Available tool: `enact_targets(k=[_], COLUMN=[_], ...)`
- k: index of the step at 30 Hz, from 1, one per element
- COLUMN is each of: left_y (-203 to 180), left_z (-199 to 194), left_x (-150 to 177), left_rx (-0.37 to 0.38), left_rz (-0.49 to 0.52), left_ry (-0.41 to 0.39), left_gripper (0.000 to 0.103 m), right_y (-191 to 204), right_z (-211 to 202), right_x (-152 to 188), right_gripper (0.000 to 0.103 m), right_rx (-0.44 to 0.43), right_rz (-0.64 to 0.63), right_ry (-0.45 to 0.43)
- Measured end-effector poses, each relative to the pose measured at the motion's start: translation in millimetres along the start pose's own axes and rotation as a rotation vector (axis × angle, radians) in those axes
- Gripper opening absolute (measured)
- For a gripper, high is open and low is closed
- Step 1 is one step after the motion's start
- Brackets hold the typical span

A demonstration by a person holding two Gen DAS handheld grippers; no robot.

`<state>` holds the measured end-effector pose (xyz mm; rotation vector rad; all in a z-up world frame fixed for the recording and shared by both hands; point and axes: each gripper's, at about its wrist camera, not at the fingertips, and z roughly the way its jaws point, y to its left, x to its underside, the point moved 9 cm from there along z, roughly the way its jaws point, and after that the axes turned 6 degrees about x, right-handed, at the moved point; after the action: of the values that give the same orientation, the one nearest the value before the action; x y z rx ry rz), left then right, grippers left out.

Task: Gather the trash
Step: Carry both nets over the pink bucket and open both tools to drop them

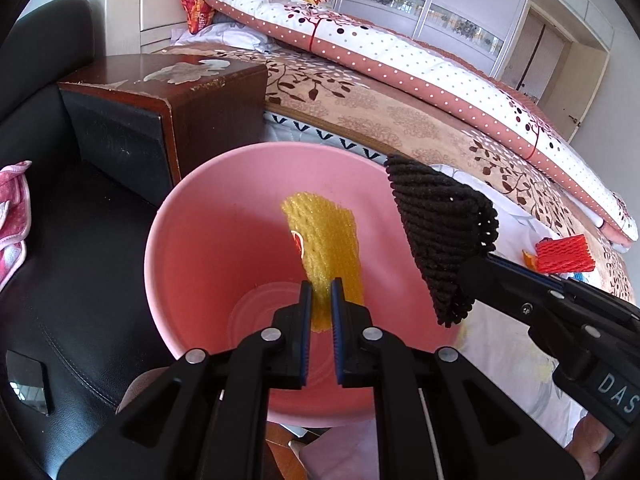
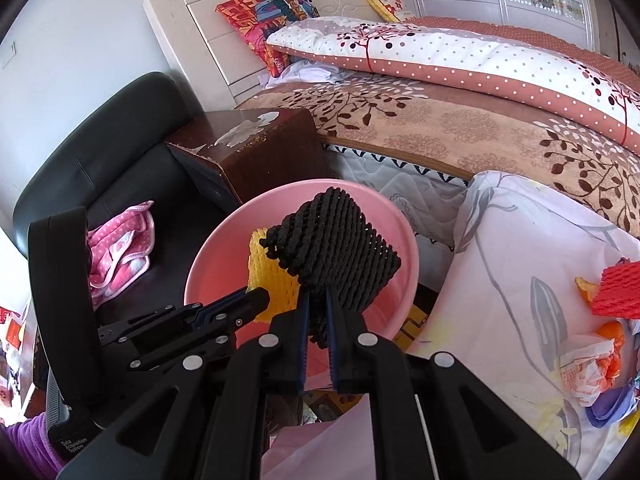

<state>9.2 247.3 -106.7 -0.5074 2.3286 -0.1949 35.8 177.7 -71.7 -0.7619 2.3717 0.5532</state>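
Note:
A pink bin [image 1: 192, 240] stands beside the bed; it also shows in the right wrist view [image 2: 400, 240]. My left gripper [image 1: 322, 284] is shut on a yellow foam net [image 1: 324, 236] and holds it inside the bin's mouth. My right gripper [image 2: 318, 300] is shut on a black foam net [image 2: 340, 252], held over the bin's right rim; the net also shows in the left wrist view [image 1: 436, 224]. More trash lies on the bed sheet: a red foam net [image 2: 618, 292], orange peel [image 2: 586, 286] and crumpled paper [image 2: 588, 368].
A dark wooden nightstand [image 1: 160, 92] stands behind the bin. A black leather chair [image 1: 60, 240] with a pink cloth [image 2: 120, 256] is to the left. The bed with a dotted quilt [image 2: 480, 52] fills the right and back.

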Motion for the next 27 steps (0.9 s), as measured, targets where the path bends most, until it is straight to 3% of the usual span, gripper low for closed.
enact_targets(k=[13, 17, 20, 27], left_y=[20.3, 20.2, 18.2, 5.2], left_z=[12.3, 11.2, 9.2, -2.9], left_x=[3.8, 3.4, 3.0, -3.0], left_rx=[-0.02, -0.012, -0.011, 0.04], left_rz=[-0.066, -0.069, -0.066, -0.059], left_ry=[0.042, 0.037, 0.031, -0.014], left_gripper=[0.011, 0.032, 0.035, 0.035], right_y=[-1.7, -4.4, -6.5, -13.0], right_z=[18.5, 17.0, 13.7, -5.9], right_x=[4.2, 3.6, 2.7, 3.3], right_gripper=[0.009, 0.027, 0.035, 0.04], right_rx=[0.007, 0.019, 0.022, 0.06], right_rz=[0.005, 0.007, 0.012, 0.0], right_ry=[0.035, 0.025, 0.015, -0.035])
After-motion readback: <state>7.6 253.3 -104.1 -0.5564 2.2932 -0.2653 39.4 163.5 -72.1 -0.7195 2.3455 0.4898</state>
